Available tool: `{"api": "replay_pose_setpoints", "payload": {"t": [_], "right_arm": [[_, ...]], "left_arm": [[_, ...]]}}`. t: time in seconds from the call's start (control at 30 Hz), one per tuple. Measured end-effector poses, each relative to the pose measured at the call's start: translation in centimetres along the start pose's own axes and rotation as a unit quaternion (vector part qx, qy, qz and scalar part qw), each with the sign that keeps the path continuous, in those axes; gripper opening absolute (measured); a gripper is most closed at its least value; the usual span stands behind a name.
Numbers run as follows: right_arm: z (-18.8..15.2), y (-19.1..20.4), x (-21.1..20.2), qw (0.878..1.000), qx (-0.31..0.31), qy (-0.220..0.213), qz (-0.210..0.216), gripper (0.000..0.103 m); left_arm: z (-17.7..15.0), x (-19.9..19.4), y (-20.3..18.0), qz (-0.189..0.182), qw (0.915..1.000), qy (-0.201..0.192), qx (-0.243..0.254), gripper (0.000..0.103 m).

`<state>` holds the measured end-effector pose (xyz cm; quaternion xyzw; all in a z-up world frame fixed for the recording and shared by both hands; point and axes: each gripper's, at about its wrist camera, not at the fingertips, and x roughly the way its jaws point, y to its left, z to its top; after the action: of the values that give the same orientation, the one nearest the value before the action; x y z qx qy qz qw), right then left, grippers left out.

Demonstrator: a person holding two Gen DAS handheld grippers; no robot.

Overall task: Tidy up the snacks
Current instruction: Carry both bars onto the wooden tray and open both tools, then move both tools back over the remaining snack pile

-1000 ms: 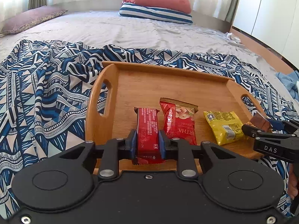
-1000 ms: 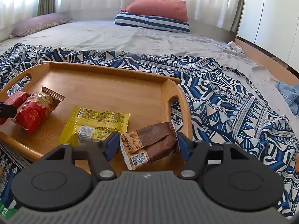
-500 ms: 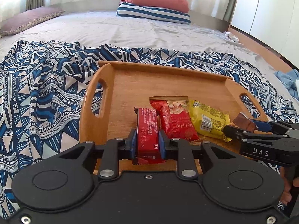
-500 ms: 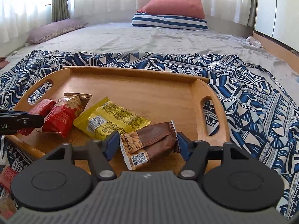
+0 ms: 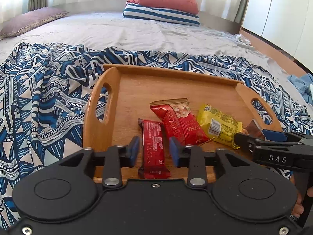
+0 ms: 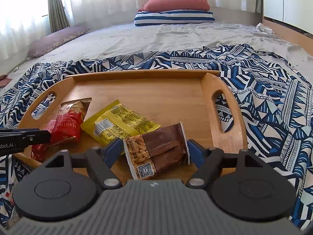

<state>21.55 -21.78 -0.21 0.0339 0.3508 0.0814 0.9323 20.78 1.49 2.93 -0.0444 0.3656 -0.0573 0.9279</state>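
Note:
A wooden tray (image 5: 135,90) with two handles lies on a blue patterned blanket on the bed. On it are a red snack bar (image 5: 153,146), a red nut packet (image 5: 179,120) and a yellow packet (image 5: 219,124). My left gripper (image 5: 154,150) is open, its pads apart on either side of the red bar, which lies at the tray's near edge. My right gripper (image 6: 154,149) is shut on a brown nut bar (image 6: 158,152), over the tray (image 6: 156,94) beside the yellow packet (image 6: 119,125). The red nut packet (image 6: 68,123) is left of it.
The patterned blanket (image 5: 43,98) surrounds the tray. Pillows (image 5: 164,7) lie at the head of the bed, and another pillow (image 5: 29,21) at the far left. White wardrobe doors (image 5: 283,9) stand to the right. A blue cloth (image 5: 301,84) lies at the bed's right side.
My left gripper has opened and let go of the red bar, which now lies on the tray. My right gripper, still holding the brown bar, has moved left over the tray.

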Motion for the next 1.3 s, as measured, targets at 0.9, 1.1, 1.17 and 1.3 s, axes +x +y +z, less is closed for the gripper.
{"api": "replay_pose_setpoints", "payload": {"t": [0.9, 1.1, 1.17, 1.3], "right_arm": [[-3.2, 0.7, -8.6, 0.998, -0.044, -0.054, 0.004, 0.103], [-5.3, 0.9, -10.4, 0.997, -0.052, -0.061, 0.004, 0.103], [-6.0, 0.9, -11.0, 0.997, -0.053, -0.062, 0.005, 0.103], [-7.3, 1.0, -11.8, 0.996, -0.057, -0.063, 0.001, 0.103]], "left_arm": [[-3.9, -10.9, -0.7, -0.040, 0.9952, -0.080, 0.039, 0.100], [-6.1, -12.4, -0.7, -0.051, 0.9955, -0.074, 0.029, 0.100], [-6.8, -12.8, -0.8, -0.048, 0.9952, -0.077, 0.036, 0.101], [-7.9, -13.6, -1.0, -0.043, 0.9949, -0.080, 0.045, 0.101]]}}
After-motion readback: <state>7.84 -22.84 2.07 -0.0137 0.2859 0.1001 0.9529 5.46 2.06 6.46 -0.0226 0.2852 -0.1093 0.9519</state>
